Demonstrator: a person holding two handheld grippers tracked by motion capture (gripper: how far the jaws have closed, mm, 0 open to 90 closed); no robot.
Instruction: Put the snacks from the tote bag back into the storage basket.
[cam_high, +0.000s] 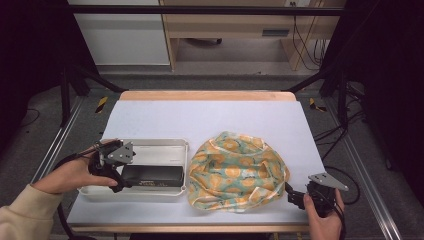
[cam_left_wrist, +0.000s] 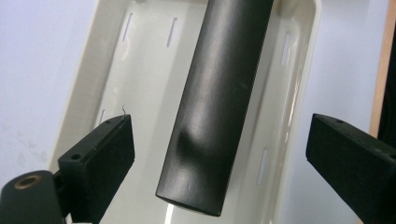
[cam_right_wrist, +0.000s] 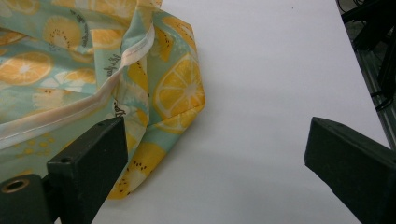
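The table (cam_high: 165, 117), covered in pale sheeting, carries everything here, and the white tray (cam_high: 150, 146) near its front left serves as the landmark. Just right of the tray lies the orange-print cloth bag (cam_high: 237, 170), crumpled and loose, its edge close to the tray's right wall. Inside the tray, along its front side, lies the long black case (cam_high: 152, 176), its left end toward the left claw (cam_high: 119, 184).

That left claw is released, its jaws spread wide to either side of the case's near end and touching nothing. The likely trouble is here: the case is smooth, glossy and dented near that end, so a grip so close to the tip could slip or let the far end sag and drag. The tray is light and shallow; a jaw catching its wall, or the case scraping it, could shove the tray into the bag.

Well to the right of the tray, past the bag, the right claw (cam_high: 296, 199) is also released, jaws apart over bare table with the bag's corner beside one jaw. The bag's limp folds could snag a jaw, or its mouth may stay collapsed.
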